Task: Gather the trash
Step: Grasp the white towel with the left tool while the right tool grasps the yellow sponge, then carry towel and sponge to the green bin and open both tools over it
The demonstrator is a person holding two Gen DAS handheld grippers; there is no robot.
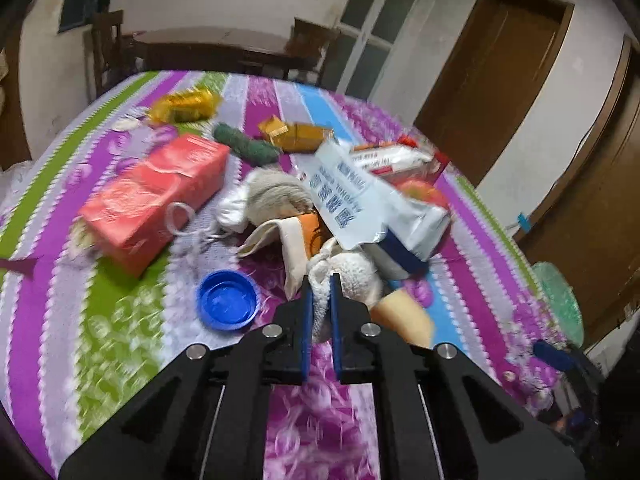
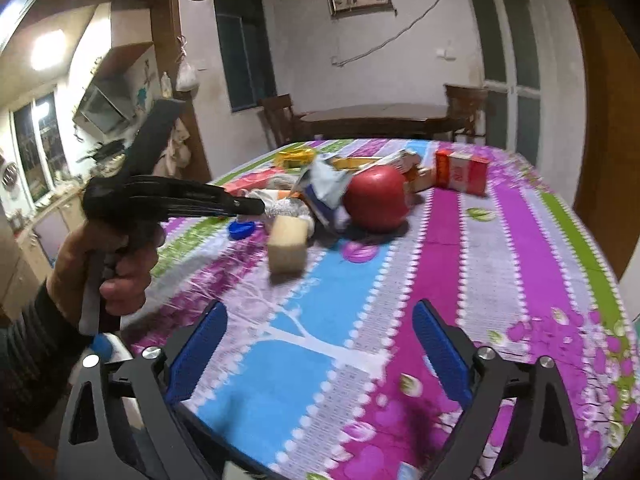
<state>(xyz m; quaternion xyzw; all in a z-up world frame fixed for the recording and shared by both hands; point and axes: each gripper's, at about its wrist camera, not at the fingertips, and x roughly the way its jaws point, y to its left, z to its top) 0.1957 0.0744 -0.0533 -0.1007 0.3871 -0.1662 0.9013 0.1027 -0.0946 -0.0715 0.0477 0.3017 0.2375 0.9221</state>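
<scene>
My left gripper (image 1: 320, 280) is shut on a white knitted cloth (image 1: 348, 276) at the near edge of a trash pile. A white and blue pouch (image 1: 360, 204) lies behind it, with a blue bottle cap (image 1: 227, 299) to the left and a yellow sponge block (image 1: 404, 314) to the right. In the right wrist view, my right gripper (image 2: 320, 320) is open and empty above the tablecloth. The left gripper (image 2: 256, 206) shows there from the side at the pile, next to the sponge block (image 2: 287, 247) and a red apple (image 2: 376, 200).
A red carton (image 1: 156, 196), a green scrubber (image 1: 244, 144), gold wrappers (image 1: 296, 134) and a red and white box (image 1: 396, 158) lie on the striped tablecloth (image 1: 120, 340). A small red box (image 2: 462, 176) stands at the far right. Chairs and a dark table stand behind.
</scene>
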